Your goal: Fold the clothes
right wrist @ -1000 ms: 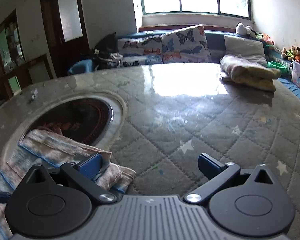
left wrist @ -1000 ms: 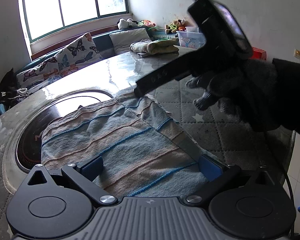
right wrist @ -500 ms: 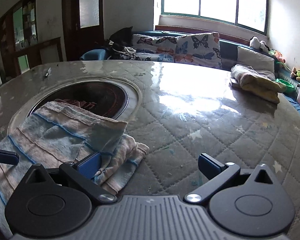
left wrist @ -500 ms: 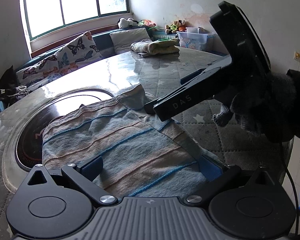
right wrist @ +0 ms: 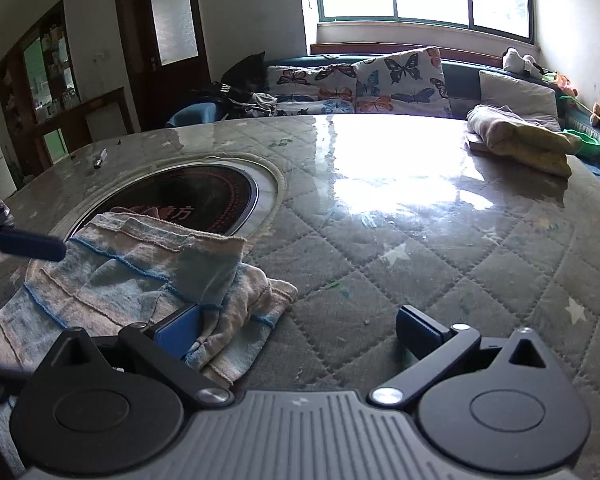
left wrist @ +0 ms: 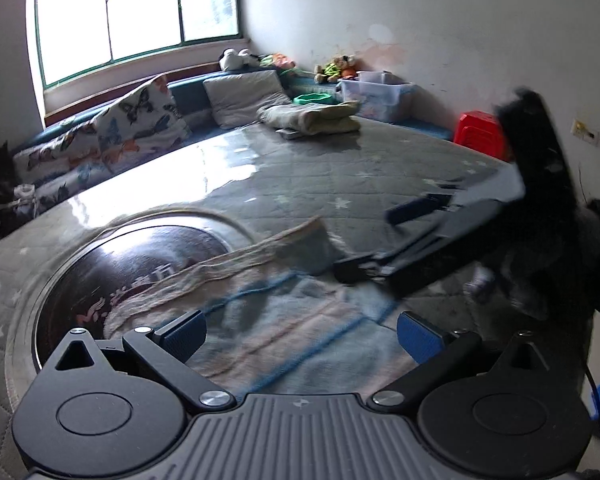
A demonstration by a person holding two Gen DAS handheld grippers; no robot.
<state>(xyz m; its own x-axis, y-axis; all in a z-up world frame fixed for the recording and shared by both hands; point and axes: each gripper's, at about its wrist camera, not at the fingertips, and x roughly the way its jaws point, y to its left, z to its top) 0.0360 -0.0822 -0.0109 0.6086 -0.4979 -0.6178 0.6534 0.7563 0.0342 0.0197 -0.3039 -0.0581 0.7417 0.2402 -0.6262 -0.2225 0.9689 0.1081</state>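
A blue and beige striped cloth (left wrist: 260,320) lies on the quilted table, its far edge over a dark round inset (left wrist: 140,264). My left gripper (left wrist: 300,336) hovers open just above the cloth, with nothing between its fingers. My right gripper (left wrist: 380,240) shows blurred at the cloth's right side, open, held by a dark-gloved hand (left wrist: 540,272). In the right wrist view the right gripper (right wrist: 298,328) is open; its left finger rests against the bunched, doubled-over right edge of the cloth (right wrist: 120,276). One finger of the left gripper (right wrist: 32,244) pokes in from the left.
A folded yellowish blanket (right wrist: 520,140) lies at the table's far side. A pen (right wrist: 100,159) sits at the far left. A sofa with butterfly cushions (right wrist: 380,76) runs behind the table. A red stool (left wrist: 480,132) and a plastic box (left wrist: 380,96) stand past the right edge.
The right gripper has drawn back from the cloth's far corner toward its near right edge. The left gripper has tipped up a little. The cloth lies much as before.
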